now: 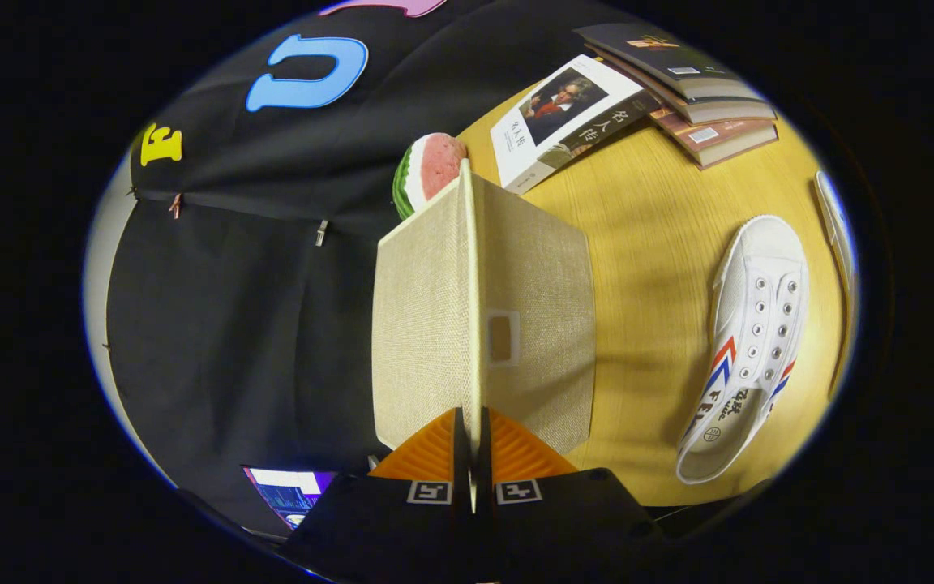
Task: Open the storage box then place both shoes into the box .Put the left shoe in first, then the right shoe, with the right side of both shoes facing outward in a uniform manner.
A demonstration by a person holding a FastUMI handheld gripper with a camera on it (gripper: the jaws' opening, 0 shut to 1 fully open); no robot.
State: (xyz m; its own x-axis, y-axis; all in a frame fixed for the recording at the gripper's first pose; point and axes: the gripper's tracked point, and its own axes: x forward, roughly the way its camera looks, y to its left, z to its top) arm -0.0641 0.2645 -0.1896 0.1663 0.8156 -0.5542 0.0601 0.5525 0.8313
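My gripper (471, 426) is shut on the edge of the storage box's beige fabric lid (422, 308). The lid stands edge-on straight ahead of the fingers, with both its faces showing. The face on the table side carries a small framed label window (503, 337). A white canvas shoe (751, 349) with red and blue stripes lies on the wooden table (645, 243), off to the lid's window side and apart from it. The box's body is hidden behind the lid.
Beyond the lid lie a toy watermelon slice (433, 169), an open book (568, 118) and a stack of books (690, 85). A pale curved object (834, 215) lies past the shoe at the table's edge. A lit screen (289, 489) shows beside the fingers.
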